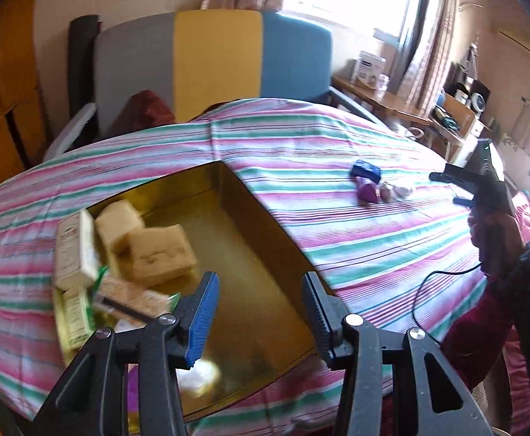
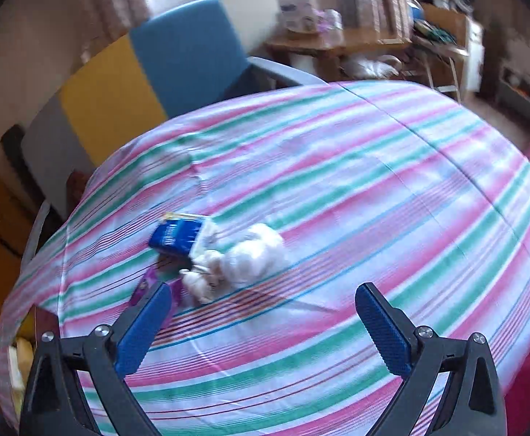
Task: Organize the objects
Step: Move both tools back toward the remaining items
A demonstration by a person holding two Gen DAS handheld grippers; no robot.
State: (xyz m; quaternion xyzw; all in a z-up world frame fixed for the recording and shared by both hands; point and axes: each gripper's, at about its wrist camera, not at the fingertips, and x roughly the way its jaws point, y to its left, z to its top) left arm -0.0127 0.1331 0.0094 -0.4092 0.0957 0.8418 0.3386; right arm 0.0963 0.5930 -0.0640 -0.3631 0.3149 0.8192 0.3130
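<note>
Inside the gold tin [image 1: 250, 218] lie sponges [image 1: 163, 250] and cartons [image 1: 74, 247]; both jaws gape empty.

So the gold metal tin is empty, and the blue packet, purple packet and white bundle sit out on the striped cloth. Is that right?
Not quite. The gold metal tin is not empty: the left wrist view shows tan sponge-like blocks and pale cartons at its far left end. The rest holds: the blue packet, purple packet and white bundle lie out on the striped cloth.
</note>
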